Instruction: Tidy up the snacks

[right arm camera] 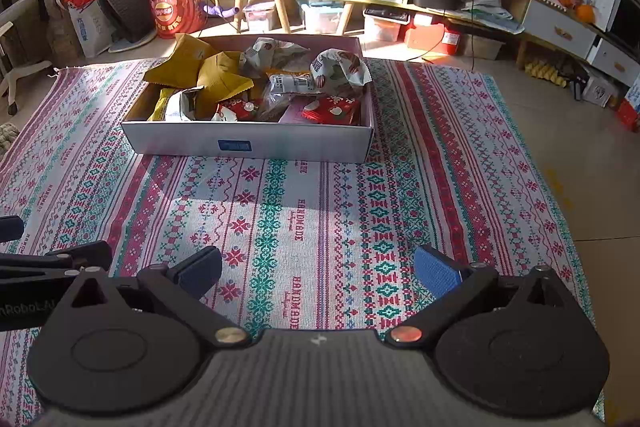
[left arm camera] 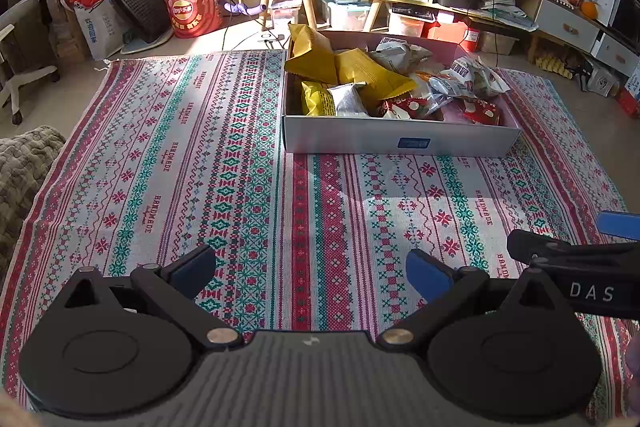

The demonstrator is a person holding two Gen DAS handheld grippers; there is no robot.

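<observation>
Left wrist view: left gripper (left arm camera: pixel 310 269) jaws apart, empty, low centre over the striped woven rug (left arm camera: pixel 168 163). Shallow white cardboard box (left arm camera: pixel 400 141), upper right, holds a loose heap of snack packets (left arm camera: pixel 384 83).

Right wrist view: right gripper (right arm camera: pixel 318 271) also spread, empty. Box (right arm camera: pixel 248 143) upper left; rug bare. Looks near done; tidying inside maybe left.

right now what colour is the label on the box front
Blue label on the white box, clearest in the right wrist view.

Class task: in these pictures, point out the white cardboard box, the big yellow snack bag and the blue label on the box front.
White cardboard box (right arm camera: pixel 180 141), right wrist view: bare front wall.
Big yellow snack bag (left arm camera: pixel 374 73), left wrist view: middle of the bag.
Blue label (right arm camera: pixel 235 145), right wrist view: label centre.
</observation>
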